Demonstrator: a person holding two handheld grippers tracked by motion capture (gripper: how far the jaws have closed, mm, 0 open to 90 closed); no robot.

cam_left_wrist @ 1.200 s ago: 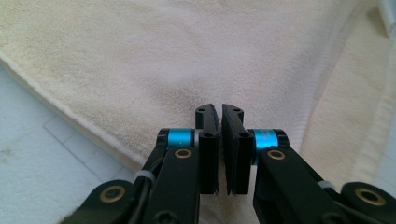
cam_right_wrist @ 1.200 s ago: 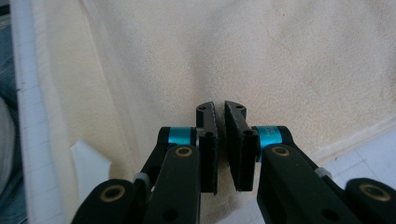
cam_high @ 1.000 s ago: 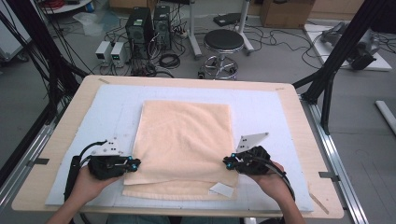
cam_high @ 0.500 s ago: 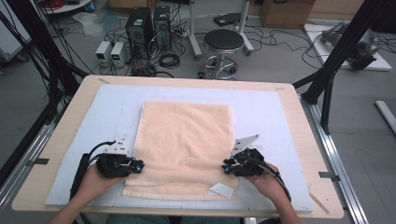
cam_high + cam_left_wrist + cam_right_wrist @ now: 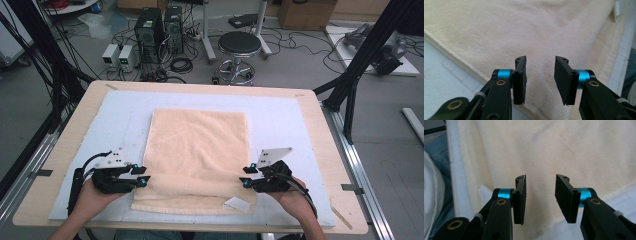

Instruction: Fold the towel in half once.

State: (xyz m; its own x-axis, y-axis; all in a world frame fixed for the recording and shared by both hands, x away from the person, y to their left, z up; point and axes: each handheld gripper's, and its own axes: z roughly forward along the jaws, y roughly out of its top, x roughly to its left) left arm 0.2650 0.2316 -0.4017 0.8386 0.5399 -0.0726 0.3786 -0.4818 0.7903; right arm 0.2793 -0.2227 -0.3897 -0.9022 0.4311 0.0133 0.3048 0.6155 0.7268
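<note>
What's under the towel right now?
The towel lies folded on the pale blue mat, its own lower layer sticking out along the near edge beside a white tag. Anything beneath its middle is covered.

Setting: robotics or data-collection lab, not a home. Wooden table (image 5: 327, 130) topped with a white gridded mat (image 5: 280, 115), ringed by black frame struts (image 5: 370, 47) of a camera rig. Bare grey floor (image 5: 300, 65) behind it carries two desktop computer towers (image 5: 159, 27), two small bench power supplies (image 5: 118, 55), loose black cables (image 5: 180, 64) and a round black stool (image 5: 239, 44). Cardboard box (image 5: 305, 12) at rear wall. Both hands hold instrumented grippers with trailing cables.
</note>
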